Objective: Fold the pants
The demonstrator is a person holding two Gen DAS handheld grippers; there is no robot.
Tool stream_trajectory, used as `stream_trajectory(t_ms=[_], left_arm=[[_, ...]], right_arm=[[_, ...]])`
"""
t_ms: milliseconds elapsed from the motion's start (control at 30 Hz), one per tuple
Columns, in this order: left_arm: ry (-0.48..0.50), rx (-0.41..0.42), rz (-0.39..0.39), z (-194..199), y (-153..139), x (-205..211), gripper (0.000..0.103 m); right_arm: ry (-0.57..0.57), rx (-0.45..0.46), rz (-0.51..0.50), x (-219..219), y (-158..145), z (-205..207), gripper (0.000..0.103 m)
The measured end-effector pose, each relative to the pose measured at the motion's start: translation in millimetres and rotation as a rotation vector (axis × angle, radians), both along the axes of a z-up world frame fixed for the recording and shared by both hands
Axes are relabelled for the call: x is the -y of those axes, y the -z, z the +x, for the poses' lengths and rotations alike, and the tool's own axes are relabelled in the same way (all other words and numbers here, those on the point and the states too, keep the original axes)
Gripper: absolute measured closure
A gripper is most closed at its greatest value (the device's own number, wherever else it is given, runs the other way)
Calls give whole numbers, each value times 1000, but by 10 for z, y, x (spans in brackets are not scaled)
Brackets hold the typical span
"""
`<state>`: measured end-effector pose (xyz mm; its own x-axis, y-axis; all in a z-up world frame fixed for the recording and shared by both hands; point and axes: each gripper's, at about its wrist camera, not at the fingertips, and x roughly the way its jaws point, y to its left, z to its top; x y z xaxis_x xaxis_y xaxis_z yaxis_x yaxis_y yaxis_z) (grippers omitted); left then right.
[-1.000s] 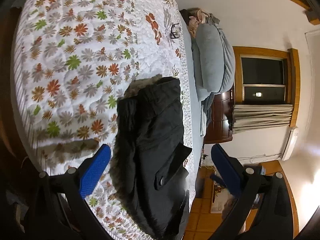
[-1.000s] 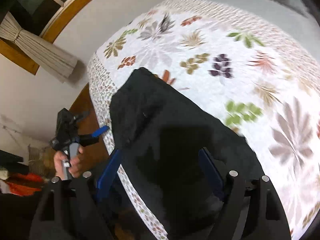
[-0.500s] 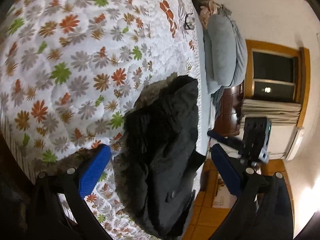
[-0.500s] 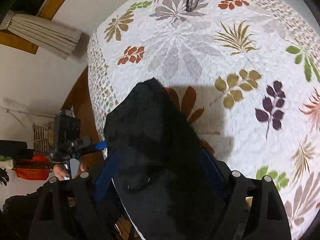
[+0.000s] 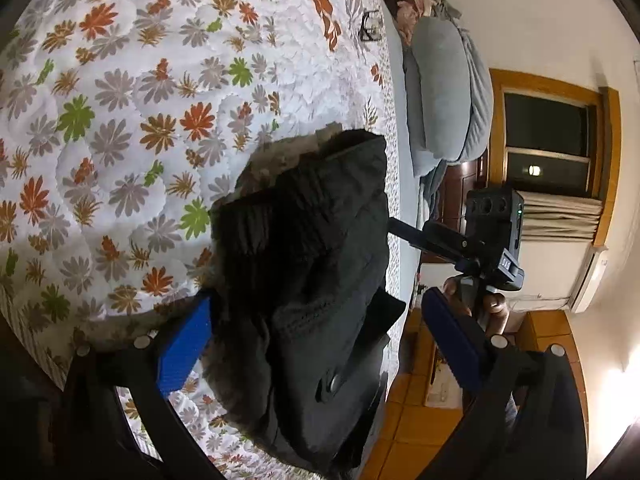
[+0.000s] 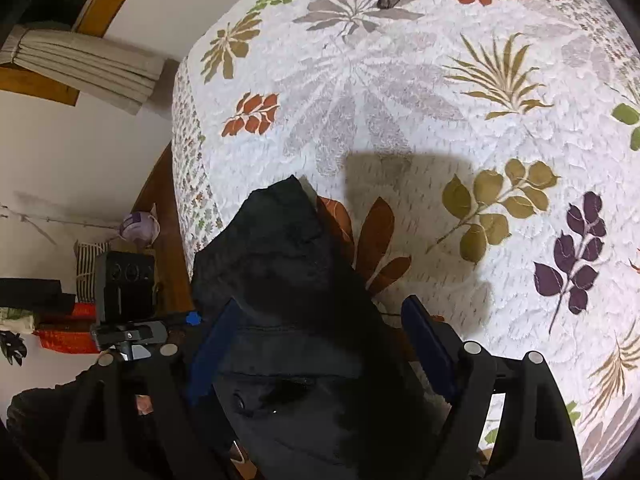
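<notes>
The black pants (image 5: 308,280) lie bunched in a thick folded heap on the bed's floral quilt (image 5: 120,120), at the quilt's edge nearest the tiled floor (image 5: 416,420), with a button (image 5: 334,381) showing on the lower part of the heap and a fuzzy brownish lining (image 5: 276,156) showing along the heap's far side. The left tongs (image 5: 316,344) stand wide apart, one blue pad (image 5: 184,350) over the quilt just beside the pants and the other blue pad (image 5: 452,340) out past the quilt's edge over the floor; the pants lie between them, but nothing is clamped. Beyond the pants, off the edge of the quilt, the right tongs (image 5: 400,232) reach in toward the heap, held by the person's right hand (image 5: 488,304). In the right wrist view the pants (image 6: 296,300) fill the space between the right tongs (image 6: 316,344), whose blue pads (image 6: 424,344) are spread wide on either side of the cloth; whether they touch the fabric I cannot tell, and they do not pinch it. A corner of the pants (image 6: 288,196) points away across the quilt (image 6: 440,100). To the far side of the pants from the quilt's middle, the left tongs (image 6: 192,317) show beside the heap. On the quilt well apart from the pants lie a small dark pair of glasses (image 5: 370,30), and a grey pillow (image 5: 444,92) sits along the quilt's edge.
</notes>
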<state>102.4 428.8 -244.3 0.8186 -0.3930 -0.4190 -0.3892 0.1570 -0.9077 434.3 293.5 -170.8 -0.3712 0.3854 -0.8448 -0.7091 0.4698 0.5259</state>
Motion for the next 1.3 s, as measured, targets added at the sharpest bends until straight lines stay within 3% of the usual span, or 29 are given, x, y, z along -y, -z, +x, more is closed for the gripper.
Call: stream_trajectory(t_ms=[233,300,600,733,767,867,967,1100,1300], left_arm=[[-56,-69,25,-179,29,77,26],[-49,-70,23,-213,19,85,40],[-14,-63,35,-222,14,74,37],[-14,-67,56,-236,21,76,55],[-11,-66,60,-269,44,68,58],[-9,-61,60,-338,84,51,65],[-2,-63,86,-363,44,71,70],[6,-59,132,-372,-55,107,74],[14,-45,171,-387,-209,151,76]], right_arm=[[-87,-53,-11,-270,132,-39,17],[-117,-73,-15,-371,182,-54,17],[-198,-155,-39,-736,427,-83,16],[-228,-180,-65,-862,546,-124,15],[-230,-179,-64,-883,553,-129,18],[-227,-173,-64,-906,540,-109,44],[-217,-162,-71,-863,512,-87,62],[-216,-130,-60,-807,377,-99,70],[-224,-77,-60,-770,182,-154,73]])
